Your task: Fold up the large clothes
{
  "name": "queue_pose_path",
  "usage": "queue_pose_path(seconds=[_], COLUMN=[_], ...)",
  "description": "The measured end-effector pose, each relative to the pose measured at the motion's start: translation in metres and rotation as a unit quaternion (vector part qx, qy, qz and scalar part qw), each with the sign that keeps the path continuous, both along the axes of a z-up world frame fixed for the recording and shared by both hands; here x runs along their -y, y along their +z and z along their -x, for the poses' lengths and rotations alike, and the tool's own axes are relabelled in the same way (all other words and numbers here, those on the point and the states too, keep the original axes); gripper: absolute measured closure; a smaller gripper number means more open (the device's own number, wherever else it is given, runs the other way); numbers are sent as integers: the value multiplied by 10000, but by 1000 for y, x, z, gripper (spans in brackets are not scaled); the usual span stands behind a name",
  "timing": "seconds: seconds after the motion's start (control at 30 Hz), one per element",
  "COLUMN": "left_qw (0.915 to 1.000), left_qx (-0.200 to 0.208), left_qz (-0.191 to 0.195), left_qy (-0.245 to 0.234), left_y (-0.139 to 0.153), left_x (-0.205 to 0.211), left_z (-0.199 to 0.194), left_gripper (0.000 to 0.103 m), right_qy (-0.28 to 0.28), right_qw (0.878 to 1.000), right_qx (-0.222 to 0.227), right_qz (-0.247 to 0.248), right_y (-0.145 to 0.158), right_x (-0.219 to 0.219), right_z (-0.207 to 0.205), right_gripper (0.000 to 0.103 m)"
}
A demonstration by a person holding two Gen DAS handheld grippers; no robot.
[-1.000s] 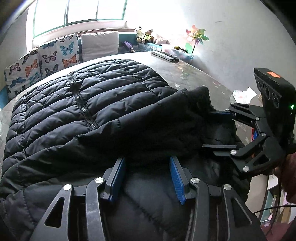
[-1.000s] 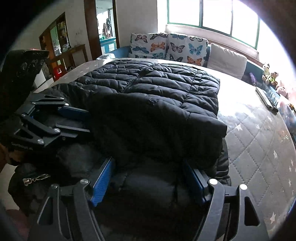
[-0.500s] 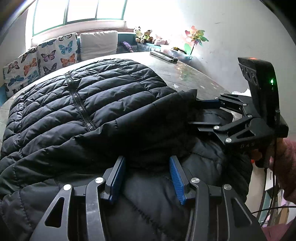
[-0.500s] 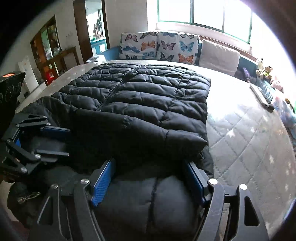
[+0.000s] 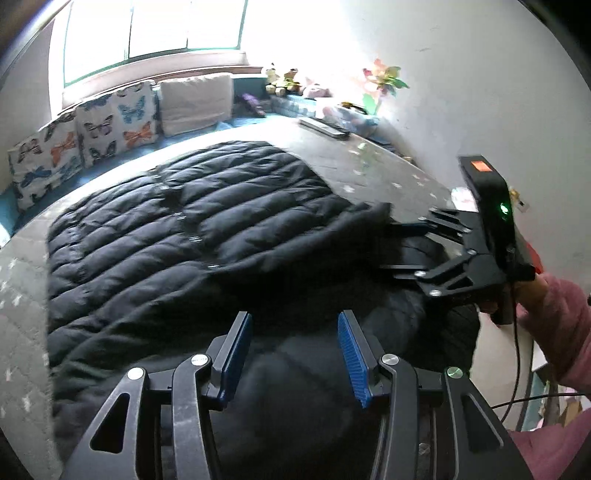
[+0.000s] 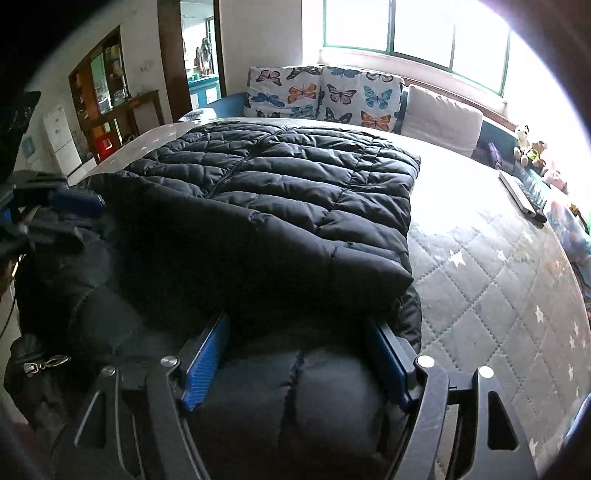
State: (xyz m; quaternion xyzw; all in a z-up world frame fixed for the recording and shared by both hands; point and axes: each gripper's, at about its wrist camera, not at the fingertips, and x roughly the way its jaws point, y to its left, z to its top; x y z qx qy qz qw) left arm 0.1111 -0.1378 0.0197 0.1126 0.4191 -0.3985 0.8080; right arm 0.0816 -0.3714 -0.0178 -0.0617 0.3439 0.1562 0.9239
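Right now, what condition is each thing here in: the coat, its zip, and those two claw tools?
Black puffer jacket: spread on the mattress, near end bunched and doubled over.
Jacket zip: closed along the front.
Left gripper: shut on a thick fold of jacket.
Right gripper: shut on a wider padded bunch.
Window: looks closed, bright daylight.
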Motion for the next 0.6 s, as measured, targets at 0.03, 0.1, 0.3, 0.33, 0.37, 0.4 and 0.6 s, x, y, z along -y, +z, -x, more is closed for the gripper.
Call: queue_pose_path(seconds=[0.03, 0.1, 0.3, 0.33, 0.37, 0.4, 0.6], left_qw=[9999, 9996, 9998, 9998, 9997, 9997, 9986], left_qx=[-16, -78, 40, 37, 51, 83, 180], left_qz=[-72, -218, -120, -154, -190, -220, -487], left_qy=[78, 183, 129, 131, 122, 98, 80], left_y=[-2, -10, -32, -37, -41, -44, -51], left_x=[-5, -16, -24, -23, -20, -17, -7], left_z=[-4, -11, -8, -7, -6, -4, -1], left_gripper=[52, 52, 52, 52, 52, 52, 52], right_qy=[11, 29, 106, 98, 94, 99, 86], right_qw=[10000, 10000, 9998, 9998, 9997, 9996, 9991], right_qx=[13, 11, 33, 59, 79, 105, 115], right_qz=[46, 81, 161, 174, 192, 224, 406], right_y=[0, 0, -1, -2, -3, -3, 5], right_x=[-1, -1, -2, -3, -4, -4, -9], right_z=[0, 1, 1, 1, 1, 2, 3], right_gripper=[22, 22, 21, 21, 21, 21, 21])
